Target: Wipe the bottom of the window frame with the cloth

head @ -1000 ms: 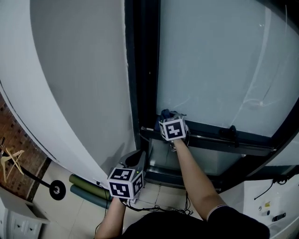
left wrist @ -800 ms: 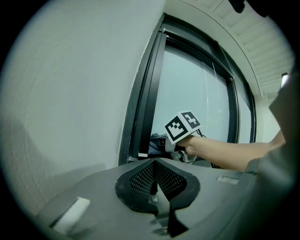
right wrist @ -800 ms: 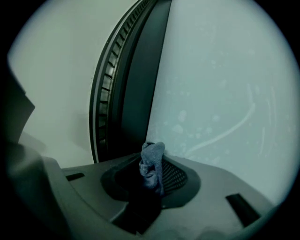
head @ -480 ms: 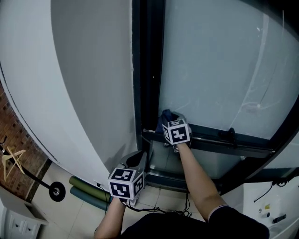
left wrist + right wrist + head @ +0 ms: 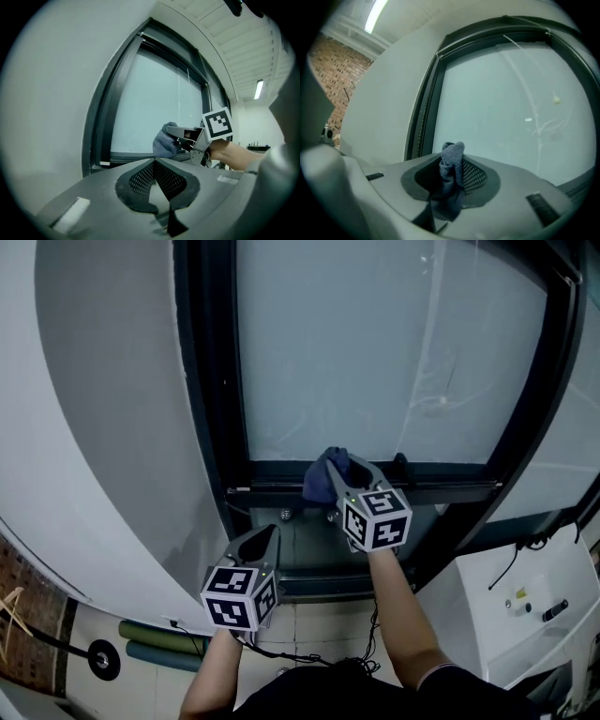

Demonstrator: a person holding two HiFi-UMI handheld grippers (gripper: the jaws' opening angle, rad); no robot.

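- Your left claw [image 5: 271, 533] hangs lowest and nearest to you. Its jaws are drawn together with nothing between them, and it points up toward the sill without touching anything.
- Below and to the left of that claw, two green rolls [image 5: 161, 641] lie on the tiled floor [image 5: 305, 634].
- Your right claw [image 5: 343, 468] is above and to the right of the left one, farther out, with its jaws clamped on the blue cloth [image 5: 319, 480].
- The cloth bunches out past the right claw's tips, and a tail of it hangs back between the mesh pads [image 5: 474, 174].
- At the right claw's tip, the cloth lies against the bottom rail of the window frame [image 5: 450, 491], toward the rail's left end.
- A small dark latch [image 5: 400, 464] sits on that rail just to the right of the right claw.
- Beyond both claws rises the frosted glass [image 5: 375, 352]. The frame's dark upright [image 5: 211, 381] stands to the left of the right claw, with a pale wall [image 5: 103, 390] past it.
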